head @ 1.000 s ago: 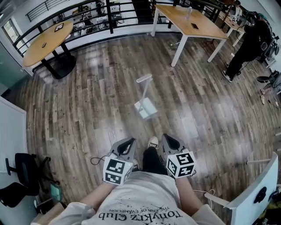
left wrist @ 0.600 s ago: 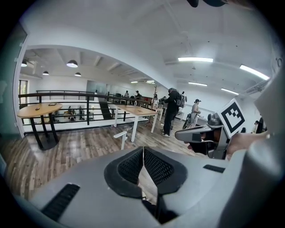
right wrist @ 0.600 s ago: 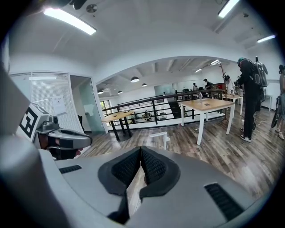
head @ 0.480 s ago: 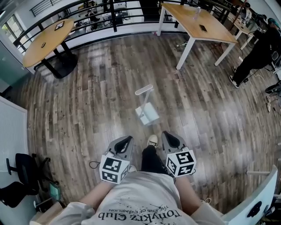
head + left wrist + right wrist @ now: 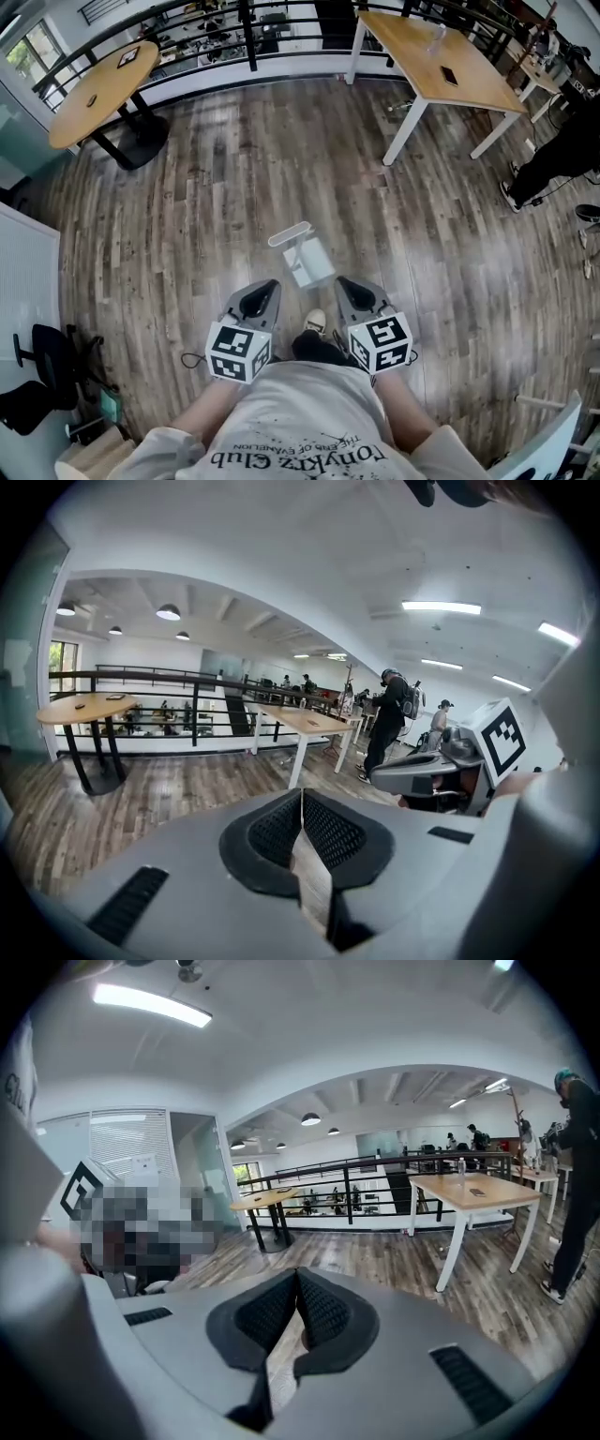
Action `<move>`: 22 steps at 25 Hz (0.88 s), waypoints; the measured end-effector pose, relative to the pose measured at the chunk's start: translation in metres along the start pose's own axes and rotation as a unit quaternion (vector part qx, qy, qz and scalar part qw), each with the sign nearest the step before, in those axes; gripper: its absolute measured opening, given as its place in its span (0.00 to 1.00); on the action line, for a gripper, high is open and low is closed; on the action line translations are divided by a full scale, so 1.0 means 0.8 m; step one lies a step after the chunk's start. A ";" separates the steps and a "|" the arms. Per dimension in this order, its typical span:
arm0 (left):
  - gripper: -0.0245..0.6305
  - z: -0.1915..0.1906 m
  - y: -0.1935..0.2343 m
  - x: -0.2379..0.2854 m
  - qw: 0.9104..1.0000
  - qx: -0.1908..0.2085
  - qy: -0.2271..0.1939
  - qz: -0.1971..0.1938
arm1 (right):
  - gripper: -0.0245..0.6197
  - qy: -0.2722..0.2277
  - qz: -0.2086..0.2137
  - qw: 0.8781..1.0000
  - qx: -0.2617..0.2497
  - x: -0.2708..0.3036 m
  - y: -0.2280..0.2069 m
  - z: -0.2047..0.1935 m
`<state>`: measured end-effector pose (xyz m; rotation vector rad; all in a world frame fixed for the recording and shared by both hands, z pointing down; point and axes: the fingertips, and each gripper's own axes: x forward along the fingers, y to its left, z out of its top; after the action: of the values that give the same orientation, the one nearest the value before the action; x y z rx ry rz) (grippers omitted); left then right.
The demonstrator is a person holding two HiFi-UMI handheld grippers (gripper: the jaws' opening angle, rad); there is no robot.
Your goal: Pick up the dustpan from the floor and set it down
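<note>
The white dustpan (image 5: 304, 257) lay on the wood floor (image 5: 187, 206) near the centre of the head view, just above both grippers and touched by neither. The left gripper (image 5: 267, 285) and the right gripper (image 5: 345, 281) each had jaws pressed together, with nothing between them. The step in hand looked like the approach. Next, one gripper would need its jaws parted, lowered to the floor and closed on the dustpan.

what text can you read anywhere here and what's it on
"tonykrz Club": shirt, upside down in the head view
"THE END OF EVA...": smaller line on the same shirt, the rest too small to read
left cube, right cube: square patterns, no words
paper on glass wall: too small to read
</note>
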<state>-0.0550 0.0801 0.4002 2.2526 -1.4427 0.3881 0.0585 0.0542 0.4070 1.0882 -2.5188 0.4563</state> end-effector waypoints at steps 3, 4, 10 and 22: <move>0.08 0.008 0.003 0.024 1.000 0.005 0.005 0.013 | 0.08 0.007 0.012 1.000 0.007 0.013 -0.020 0.000; 0.08 0.009 0.003 0.030 1.000 0.006 0.008 0.015 | 0.08 0.010 0.013 1.000 0.011 0.015 -0.026 0.000; 0.08 0.018 0.012 0.063 0.999 0.008 0.027 0.016 | 0.08 0.027 0.010 0.999 0.034 0.038 -0.062 0.001; 0.07 0.033 0.052 0.105 0.997 0.044 0.058 -0.007 | 0.08 0.033 -0.018 0.997 0.062 0.076 -0.079 0.019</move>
<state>-0.0577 -0.0144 0.4243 2.2670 -1.3736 0.5784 0.0635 -0.0316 0.4301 1.1411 -2.4381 0.6348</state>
